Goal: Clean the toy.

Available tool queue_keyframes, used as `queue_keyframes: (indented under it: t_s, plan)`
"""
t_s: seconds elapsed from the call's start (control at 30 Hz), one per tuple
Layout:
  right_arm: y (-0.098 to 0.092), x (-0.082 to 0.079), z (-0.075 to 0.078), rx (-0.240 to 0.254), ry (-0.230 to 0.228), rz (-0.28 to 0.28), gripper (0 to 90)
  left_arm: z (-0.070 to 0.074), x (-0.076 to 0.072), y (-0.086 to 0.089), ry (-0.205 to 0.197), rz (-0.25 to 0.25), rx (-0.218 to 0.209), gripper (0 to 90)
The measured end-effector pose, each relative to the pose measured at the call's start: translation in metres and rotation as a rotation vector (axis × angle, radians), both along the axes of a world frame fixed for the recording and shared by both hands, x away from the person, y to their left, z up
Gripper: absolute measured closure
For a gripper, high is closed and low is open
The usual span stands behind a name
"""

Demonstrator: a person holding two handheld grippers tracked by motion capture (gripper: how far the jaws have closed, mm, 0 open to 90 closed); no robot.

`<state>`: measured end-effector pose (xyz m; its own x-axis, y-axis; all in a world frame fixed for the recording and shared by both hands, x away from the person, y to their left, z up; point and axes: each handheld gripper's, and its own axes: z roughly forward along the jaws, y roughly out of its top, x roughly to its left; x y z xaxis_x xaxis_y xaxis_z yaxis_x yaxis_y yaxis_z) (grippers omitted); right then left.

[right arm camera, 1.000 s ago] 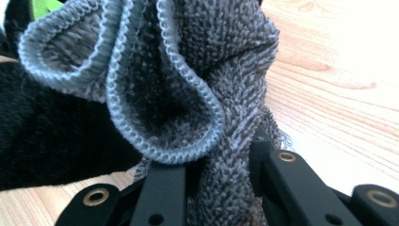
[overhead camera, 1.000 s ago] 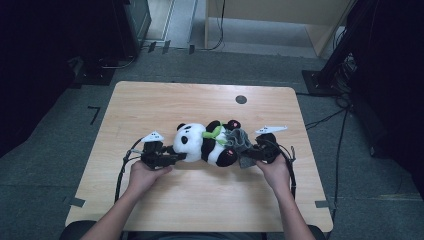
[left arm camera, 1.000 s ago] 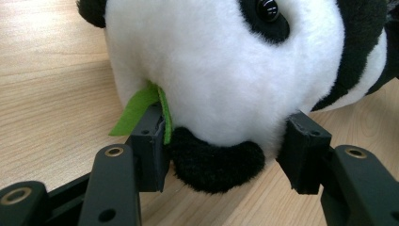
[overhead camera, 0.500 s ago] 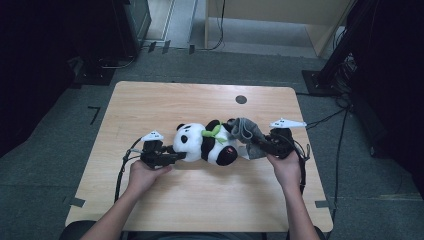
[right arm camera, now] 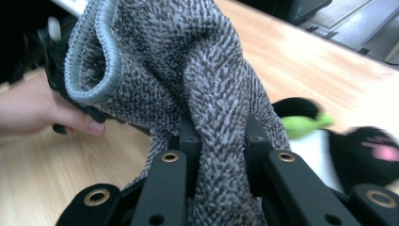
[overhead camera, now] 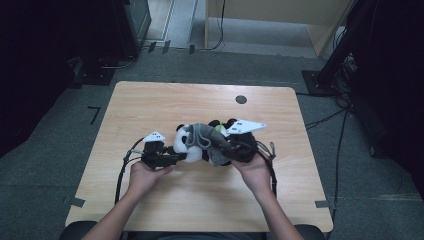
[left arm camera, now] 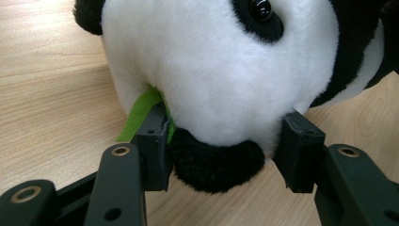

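High view is showing us working mid-bench (overhead camera: 150, 105), with bare wood lying all around and every edge well clear. Our left gripper (left arm camera: 226, 141) is clamping the toy panda (left arm camera: 221, 70) by its head (jaws partly closed, just been closing). Our right gripper (right arm camera: 219, 136) is pinching the grey knit garment (right arm camera: 188, 70), draping it over the panda's body.

The grey knitted sock (right arm camera: 188, 84) runs past the bottom edge of the right gripper view; behind it the panda's (right arm camera: 329, 141) legs are blurred; in the left gripper view the panda's head is cropped at the top.
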<state>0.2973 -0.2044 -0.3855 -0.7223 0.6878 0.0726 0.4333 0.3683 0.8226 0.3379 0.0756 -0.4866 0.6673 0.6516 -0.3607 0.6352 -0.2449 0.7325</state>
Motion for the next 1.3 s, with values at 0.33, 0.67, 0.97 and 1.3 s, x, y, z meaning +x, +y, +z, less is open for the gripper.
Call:
queue_keyframes:
  t_s: [0.33, 0.67, 0.97, 1.3]
  plan:
    - [0.037, -0.007, -0.039, -0.234, -0.108, 0.001, 76.9, -0.001, 0.001, 0.001, 0.017, 0.001, 0.001, 46.6]
    - [0.035, -0.022, -0.062, -0.219, -0.127, 0.004, 77.5, -0.002, 0.003, 0.002, 0.039, -0.002, 0.004, 47.3]
    - [0.039, -0.028, -0.073, -0.244, -0.095, 0.042, 77.6, -0.003, 0.004, 0.003, 0.056, -0.001, 0.005, 47.8]
    - [0.04, -0.022, -0.096, -0.346, 0.042, 0.07, 77.9, -0.002, 0.004, 0.003, 0.047, -0.004, 0.014, 47.9]
